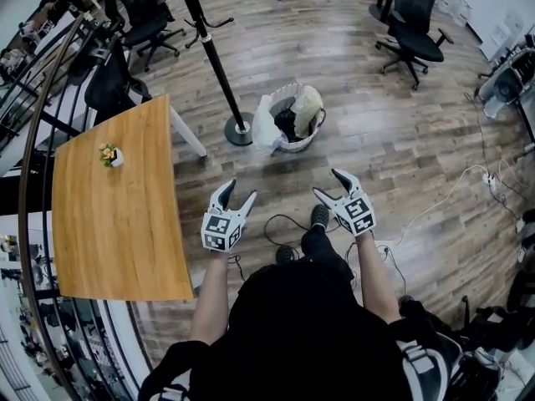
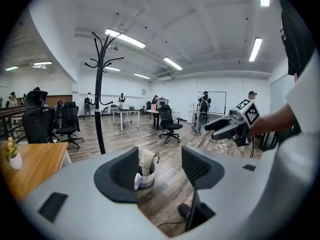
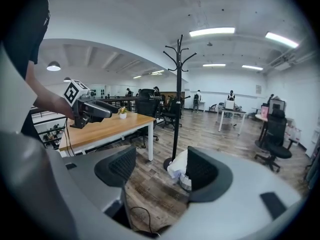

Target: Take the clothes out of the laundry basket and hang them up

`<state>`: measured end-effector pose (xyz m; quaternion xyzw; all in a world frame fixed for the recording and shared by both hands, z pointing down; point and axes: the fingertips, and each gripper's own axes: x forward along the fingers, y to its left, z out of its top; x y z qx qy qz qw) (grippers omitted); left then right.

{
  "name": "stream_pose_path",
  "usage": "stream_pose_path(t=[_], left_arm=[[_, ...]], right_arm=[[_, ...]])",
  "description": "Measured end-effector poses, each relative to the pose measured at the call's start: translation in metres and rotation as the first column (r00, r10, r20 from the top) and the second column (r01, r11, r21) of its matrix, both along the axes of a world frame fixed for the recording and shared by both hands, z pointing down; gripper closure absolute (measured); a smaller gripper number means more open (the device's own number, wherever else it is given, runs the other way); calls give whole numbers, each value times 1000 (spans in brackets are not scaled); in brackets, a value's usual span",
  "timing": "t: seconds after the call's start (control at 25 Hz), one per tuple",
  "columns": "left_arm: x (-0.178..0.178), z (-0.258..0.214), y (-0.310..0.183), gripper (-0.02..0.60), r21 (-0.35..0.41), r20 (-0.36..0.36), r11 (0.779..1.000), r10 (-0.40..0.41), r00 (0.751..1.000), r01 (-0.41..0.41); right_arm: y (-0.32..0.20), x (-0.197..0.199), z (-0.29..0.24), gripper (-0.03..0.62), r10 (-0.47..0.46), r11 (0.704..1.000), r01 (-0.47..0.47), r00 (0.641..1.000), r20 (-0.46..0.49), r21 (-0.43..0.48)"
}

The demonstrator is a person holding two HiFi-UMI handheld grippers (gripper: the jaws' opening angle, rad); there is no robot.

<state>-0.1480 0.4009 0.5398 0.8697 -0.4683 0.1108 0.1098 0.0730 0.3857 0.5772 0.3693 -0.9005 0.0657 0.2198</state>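
Ahead on the wooden floor, the laundry basket (image 1: 292,146) stands just right of the round foot of the black coat stand (image 1: 213,57), well apart from both grippers. It holds clothes (image 1: 306,103): a pale piece at the far right side, something dark in the middle, and a white piece draped over the left rim. How many garments there are is hard to tell from here.

The left gripper (image 1: 241,190) and the right gripper (image 1: 326,182) are held side by side in the air near the person. Both point toward the basket, which lies farther off, in line with the space between them. Each has its jaws spread wide with nothing between them.

In the left gripper view the basket shows in the gap, close to the left jaw. In the right gripper view it sits partly behind the right jaw.

A wooden table (image 1: 117,224) with a small potted plant (image 1: 110,154) stands to the left.
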Motion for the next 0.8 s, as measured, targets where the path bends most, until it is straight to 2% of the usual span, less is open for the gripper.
stream_pose_path(t=[0.16,0.56,0.8], left_arm=[[-4,6,-6,311,-29,-33,999,-18,999,17],[2,19,-44,311,-67,-7,995,-76,997,76],[13,27,-80,313,-112,-6,987,-121,993,120]], right_arm=[[-9,0,1,261,-1,1000,1,1000,16,-11],[-61,13,22,284,-37,997,40,998,43,-69],[-106,17,37,293,-108,988,112,993,46,-107]])
